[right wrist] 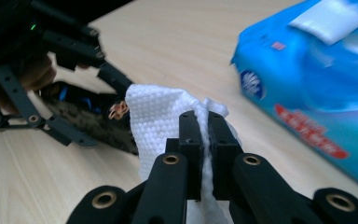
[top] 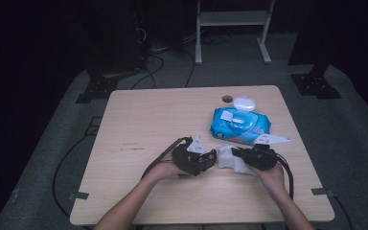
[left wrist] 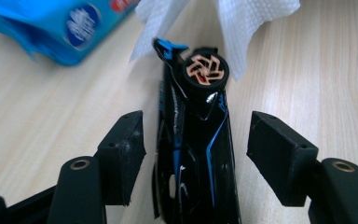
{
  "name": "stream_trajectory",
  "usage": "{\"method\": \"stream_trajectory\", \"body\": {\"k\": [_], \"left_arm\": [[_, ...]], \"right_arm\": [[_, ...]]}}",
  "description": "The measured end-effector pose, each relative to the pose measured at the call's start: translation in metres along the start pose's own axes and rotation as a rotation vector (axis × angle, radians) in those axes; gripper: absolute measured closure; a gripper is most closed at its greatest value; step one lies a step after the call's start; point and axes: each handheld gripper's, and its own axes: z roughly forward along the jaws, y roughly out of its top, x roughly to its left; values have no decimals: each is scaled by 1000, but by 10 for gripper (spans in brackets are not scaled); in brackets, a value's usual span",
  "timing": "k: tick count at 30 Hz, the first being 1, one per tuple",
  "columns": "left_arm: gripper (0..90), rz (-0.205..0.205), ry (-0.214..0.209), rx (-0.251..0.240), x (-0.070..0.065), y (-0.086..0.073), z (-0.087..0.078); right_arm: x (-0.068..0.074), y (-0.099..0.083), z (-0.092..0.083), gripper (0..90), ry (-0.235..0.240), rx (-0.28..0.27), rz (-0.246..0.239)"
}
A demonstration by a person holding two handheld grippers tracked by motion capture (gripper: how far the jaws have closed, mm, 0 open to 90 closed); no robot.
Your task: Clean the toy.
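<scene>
Your right gripper (right wrist: 204, 140) is clamped on a white wet wipe (right wrist: 161, 121), its two black jaws pressed together with the fabric pinched between them, while your left gripper (left wrist: 193, 149) stands with its jaws apart on either side of a black toy car (left wrist: 193, 154) without pressing on it. Taking the blue wet-wipe pack (top: 239, 125) as the landmark, the wipe hangs just in front of the pack on your side, and the toy car lies just beyond the wipe, farther from the pack, on the pale wooden table (top: 148, 120). A round white lid (top: 244, 103) sits just behind the pack. With nothing gripping the car, a push from the wipe would likely slide or roll it away across the smooth tabletop, and the limp cloth could snag on the car's wheel (left wrist: 205, 71) and pull free of your jaws. The wipe is soft, with a fine woven weave, and crumpled into loose folds. The car is long, narrow, glossy hard plastic with thin blue stripes and an orange-spoked wheel hub. The pack is shiny, crinkled plastic film, pillow-shaped.
</scene>
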Motion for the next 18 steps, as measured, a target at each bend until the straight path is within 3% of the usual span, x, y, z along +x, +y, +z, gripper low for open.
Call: {"method": "stream_trajectory", "body": {"k": [1, 2, 5, 6, 8, 14, 18], "left_arm": [[360, -7, -15, 48, 2, 4, 6], [368, -6, -21, 64, 2, 5, 7], [464, 26, 2, 145, 2, 10, 13], [526, 44, 18, 162, 2, 11, 14], [554, 40, 4, 178, 3, 14, 15], [566, 64, 4, 113, 1, 10, 10], [566, 50, 6, 13, -3, 4, 0]], "right_arm": [[3, -1, 7, 858, 10, 27, -17], [5, -1, 10, 858, 16, 35, -22], [8, -2, 17, 858, 30, 50, -22], [8, -2, 19, 858, 35, 52, -18], [7, -2, 21, 858, 46, 54, -6], [5, -3, 27, 858, 79, 46, 33], [9, -2, 27, 858, 109, 21, 47]]}}
